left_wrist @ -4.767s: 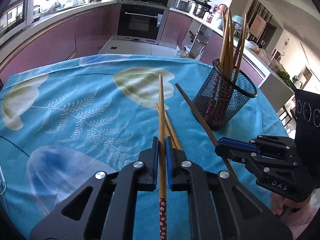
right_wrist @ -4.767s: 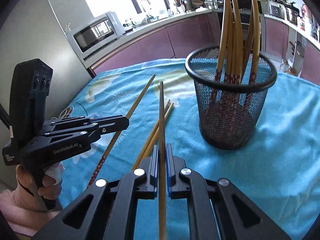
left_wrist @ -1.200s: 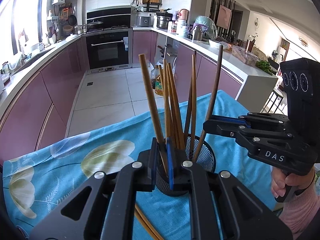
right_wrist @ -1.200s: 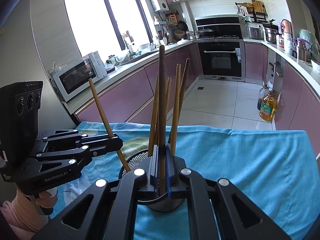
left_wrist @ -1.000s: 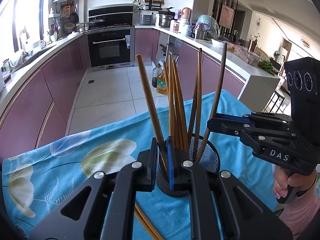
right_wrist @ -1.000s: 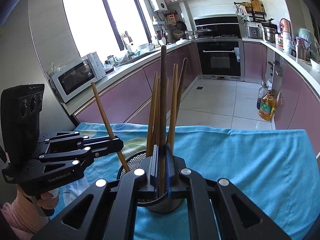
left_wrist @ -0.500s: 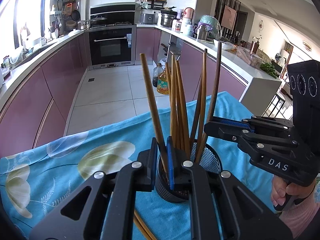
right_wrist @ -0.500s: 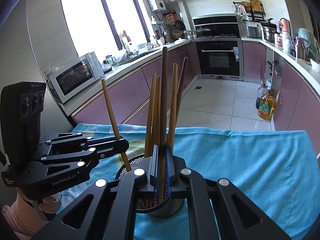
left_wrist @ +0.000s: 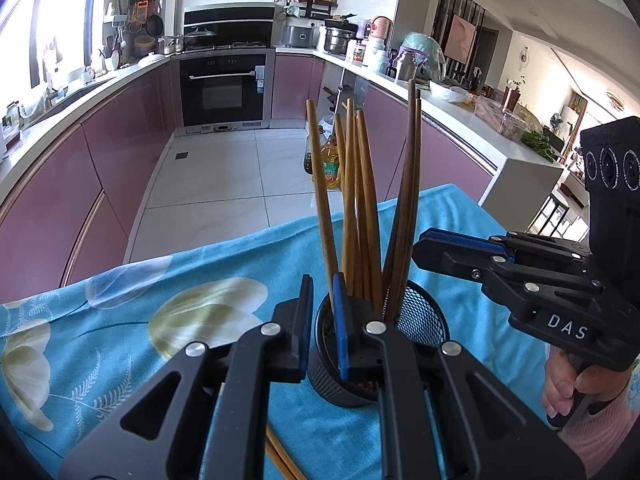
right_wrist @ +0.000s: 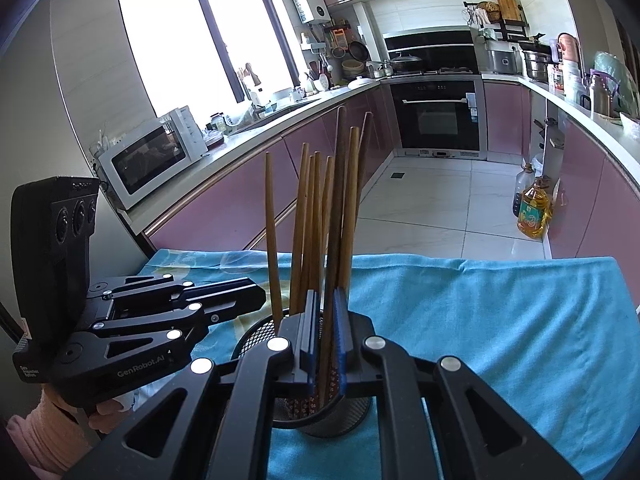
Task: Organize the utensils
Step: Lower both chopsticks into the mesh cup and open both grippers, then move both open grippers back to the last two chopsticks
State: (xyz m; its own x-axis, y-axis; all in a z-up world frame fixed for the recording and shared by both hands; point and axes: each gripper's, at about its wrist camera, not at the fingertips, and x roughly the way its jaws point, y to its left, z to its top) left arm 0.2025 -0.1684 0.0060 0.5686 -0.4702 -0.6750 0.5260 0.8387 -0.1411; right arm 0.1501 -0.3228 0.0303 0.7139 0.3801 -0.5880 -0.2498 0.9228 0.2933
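Note:
A black mesh holder (left_wrist: 416, 320) stands on the blue cloth with several chopsticks upright in it. My left gripper (left_wrist: 322, 292) hovers over its near rim, shut on a light wooden chopstick (left_wrist: 320, 200) whose lower end reaches into the holder. From the right wrist view, that gripper (right_wrist: 260, 298) comes in from the left. My right gripper (right_wrist: 326, 312) is just above the holder (right_wrist: 256, 336). Its jaws are opening, and a tall dark chopstick (right_wrist: 339, 200) stands loose between them, leaning among the others. The dark chopstick (left_wrist: 408, 160) rises beside the right gripper's tip (left_wrist: 418, 242).
Two loose chopsticks (left_wrist: 280, 456) lie on the floral blue tablecloth (left_wrist: 160, 340) under my left gripper. The table's far edge drops to a tiled kitchen floor with an oil bottle (right_wrist: 532, 212). A person's hand (left_wrist: 560, 384) holds the right gripper.
The dark chopstick has slipped a little lower and tilted in the right jaws. The light chopstick stands more upright and closer to the bundle. Both grippers hold their place over the holder.

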